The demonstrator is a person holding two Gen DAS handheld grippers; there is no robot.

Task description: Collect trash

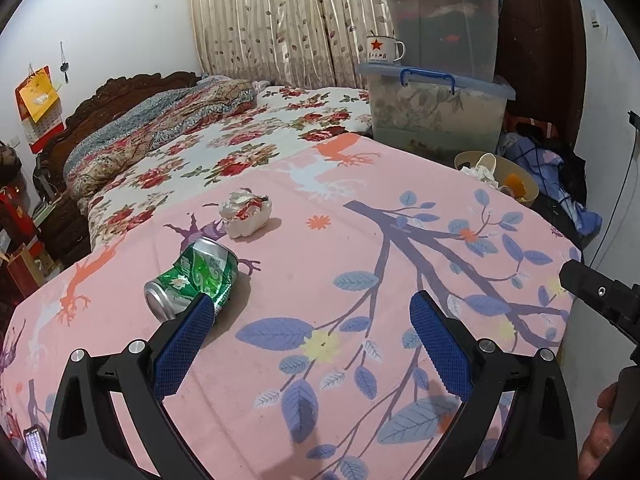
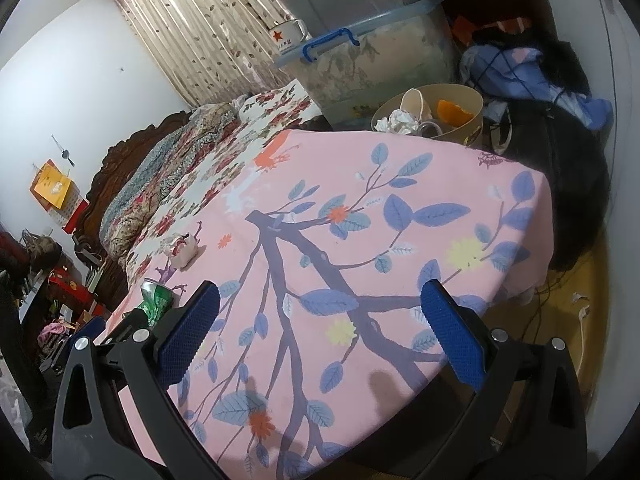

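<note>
Both claws stand wide apart with nothing between their ribbed blue pads: the left claw (image 1: 310,312) hovers low over the cloth (image 1: 360,248), the right claw (image 2: 320,300) likewise, further toward the table's right edge. In the left view the right tool's black body pokes in at 3 o'clock, with part of a hand (image 1: 600,436) at 4 o'clock.

A pink cloth printed with purple branches, blue leaves and small orange and yellow flowers covers the table; it looks soft and matte. At 9 o'clock from the left claw lies a crushed green can (image 1: 192,280) on its side, shiny and dented, its silver end facing the camera, just beyond the left pad's tip. Past it, at 11 o'clock, sits a crumpled paper wad (image 1: 246,212), white with red print, apart from the can.

Beyond the table's far right corner, at 1 o'clock, stands a round beige bin (image 2: 472,116) holding crumpled paper, an orange peel and other scraps. Behind it rise stacked translucent plastic boxes (image 1: 436,108) with blue lids and clips; a white enamel mug (image 1: 384,50) with a red star rests on the lower lid. At 10 o'clock is a bed (image 1: 240,136) with rose-patterned sheets, a folded quilt and a carved dark headboard. Leaf-print curtains (image 1: 280,20) hang at 12 o'clock.
</note>
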